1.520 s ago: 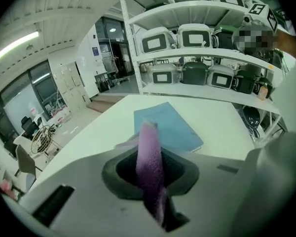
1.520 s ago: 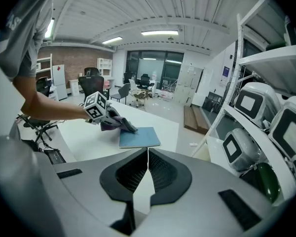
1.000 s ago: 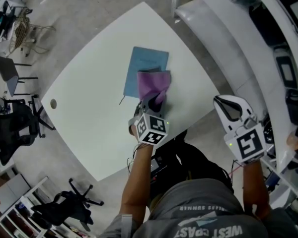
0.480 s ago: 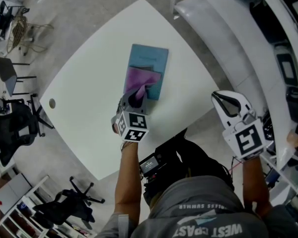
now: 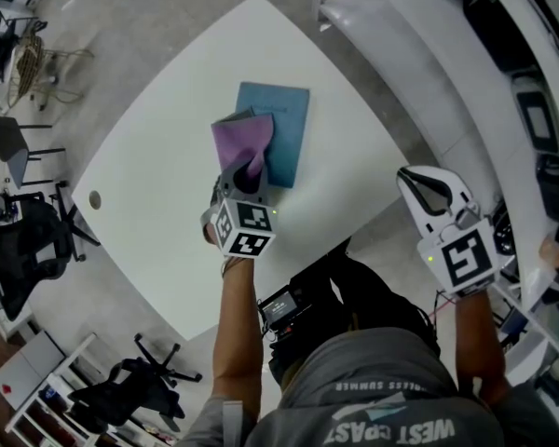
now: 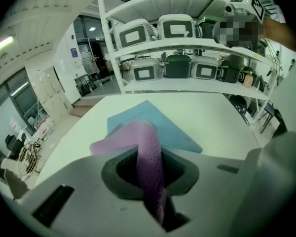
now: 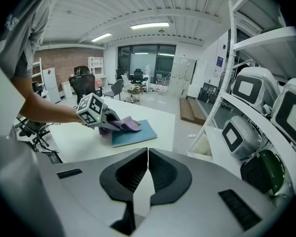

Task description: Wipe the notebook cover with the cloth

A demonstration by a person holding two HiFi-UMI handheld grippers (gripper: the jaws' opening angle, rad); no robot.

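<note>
Cloth [image 5: 242,141] slid left over notebook [image 5: 287,128], pinched in left claw [image 5: 246,175]; right claw [image 5: 427,198] clenched empty.

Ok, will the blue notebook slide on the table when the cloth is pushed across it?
Probably somewhat: the notebook looks thin and light, lying loose on the smooth table, unpinned by the right gripper. The cloth folds limply from the left gripper, so it likely drags gently rather than shoving.

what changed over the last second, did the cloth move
The left gripper, shut on the purple cloth, dragged it leftward across the blue notebook; the cloth now overhangs the notebook's left edge onto the table. The grip, the notebook's place and the right gripper, shut and empty beside the table, stayed the same.
</note>
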